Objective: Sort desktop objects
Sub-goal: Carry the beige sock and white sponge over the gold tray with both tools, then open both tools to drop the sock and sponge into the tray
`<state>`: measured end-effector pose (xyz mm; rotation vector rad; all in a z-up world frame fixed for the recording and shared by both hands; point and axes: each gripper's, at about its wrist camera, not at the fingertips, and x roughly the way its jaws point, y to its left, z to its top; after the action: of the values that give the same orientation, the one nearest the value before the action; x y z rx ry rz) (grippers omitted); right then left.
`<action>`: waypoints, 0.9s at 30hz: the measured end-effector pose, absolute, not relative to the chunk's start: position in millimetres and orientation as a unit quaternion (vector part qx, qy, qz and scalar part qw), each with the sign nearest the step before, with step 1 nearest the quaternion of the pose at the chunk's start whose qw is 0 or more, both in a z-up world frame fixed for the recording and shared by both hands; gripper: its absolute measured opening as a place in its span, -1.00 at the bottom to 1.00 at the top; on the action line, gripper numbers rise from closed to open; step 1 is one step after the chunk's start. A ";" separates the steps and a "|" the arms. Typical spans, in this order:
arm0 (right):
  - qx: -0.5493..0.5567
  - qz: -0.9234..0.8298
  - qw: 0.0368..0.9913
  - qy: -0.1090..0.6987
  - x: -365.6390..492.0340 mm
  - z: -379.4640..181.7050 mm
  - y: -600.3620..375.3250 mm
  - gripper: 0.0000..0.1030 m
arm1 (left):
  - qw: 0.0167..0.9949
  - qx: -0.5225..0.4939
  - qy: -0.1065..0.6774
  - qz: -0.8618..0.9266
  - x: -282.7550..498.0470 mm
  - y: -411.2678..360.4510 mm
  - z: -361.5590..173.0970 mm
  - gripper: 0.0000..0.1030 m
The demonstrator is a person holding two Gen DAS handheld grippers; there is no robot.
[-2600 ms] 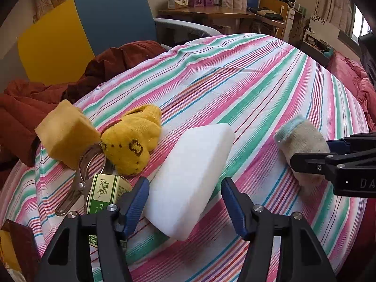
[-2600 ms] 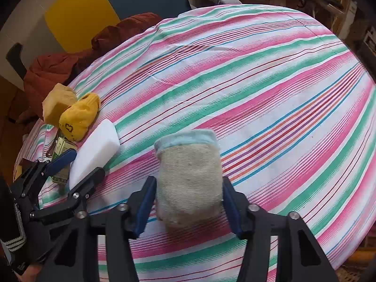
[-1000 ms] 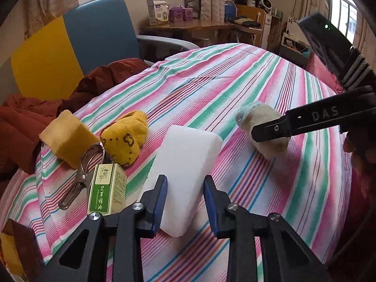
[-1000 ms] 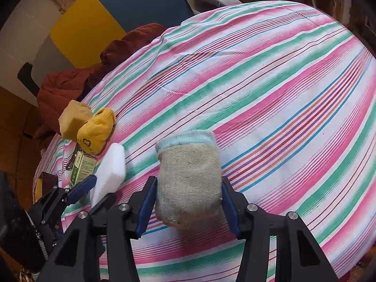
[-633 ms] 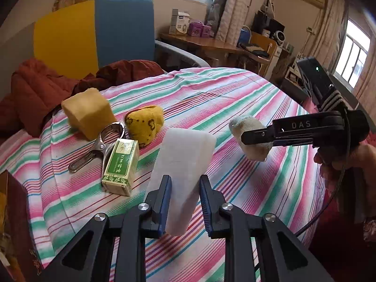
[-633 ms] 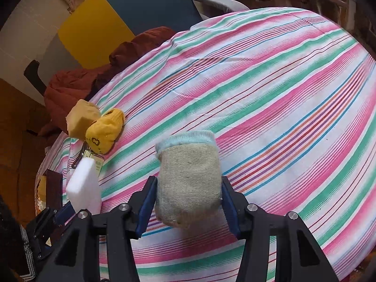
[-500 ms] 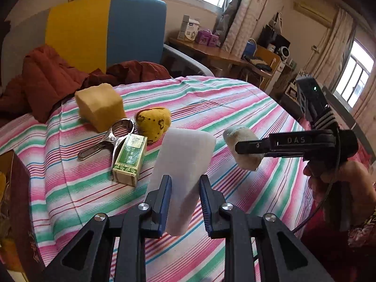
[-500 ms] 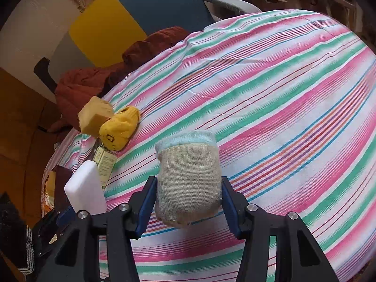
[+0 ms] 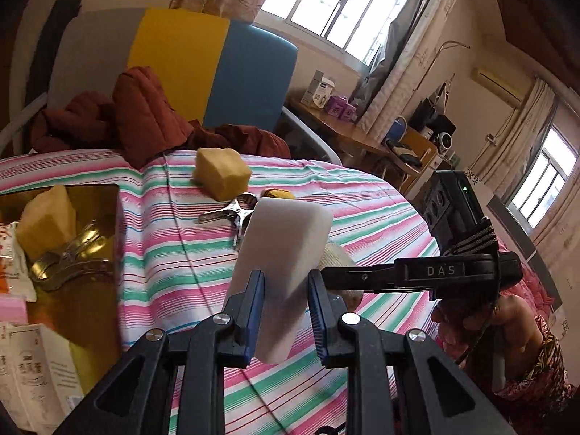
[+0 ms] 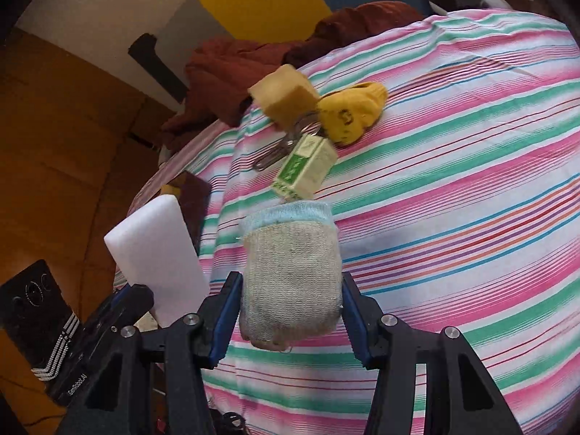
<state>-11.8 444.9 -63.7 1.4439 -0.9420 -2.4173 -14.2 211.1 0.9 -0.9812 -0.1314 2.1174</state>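
White sponge block [image 9: 286, 250]; beige sock [image 10: 291, 275] with pale-blue cuff; yellow sock [image 10: 353, 110]; tablecloth [image 10: 453, 181] striped pink, green, white

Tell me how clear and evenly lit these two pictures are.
Left wrist view: the windows are blown out white, the room bends at the edges, the white sponge is sharp. Right wrist view: the small green box and yellow sponge are smeared by motion; the grey sock is sharp.

A red jacket [image 9: 145, 119] is lying crumpled on a chair [image 9: 203, 69] beyond the tool's tips. A desk [image 9: 362, 134] holding boxes [image 9: 320, 90] is standing farther off, under 2 windows [image 9: 337, 3].
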 end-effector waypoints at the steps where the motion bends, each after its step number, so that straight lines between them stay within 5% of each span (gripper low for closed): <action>1: 0.481 -0.810 0.098 -0.319 -12.2 -59.9 434.5 0.04 | 0.387 -0.385 -0.056 0.836 -13.1 201.3 2.9 -0.54; 18: 0.482 -0.811 0.174 -0.281 -71.1 -30.8 271.2 0.04 | 0.281 -0.450 -0.054 0.846 -13.0 91.7 -32.0 -0.49; 23: 0.502 -0.809 0.157 -0.262 -93.6 -43.8 249.8 0.09 | 0.278 -0.483 -0.055 0.828 -14.5 93.4 -48.6 -0.17; 27: 0.499 -0.811 0.157 -0.261 -94.9 -46.2 249.7 0.15 | 0.284 -0.476 -0.077 0.829 -9.5 83.8 -45.1 -0.09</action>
<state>-94.9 249.7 -46.2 1.4275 -0.7479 -2.3227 -9.5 83.8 -45.1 -1.2722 -0.2069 2.2179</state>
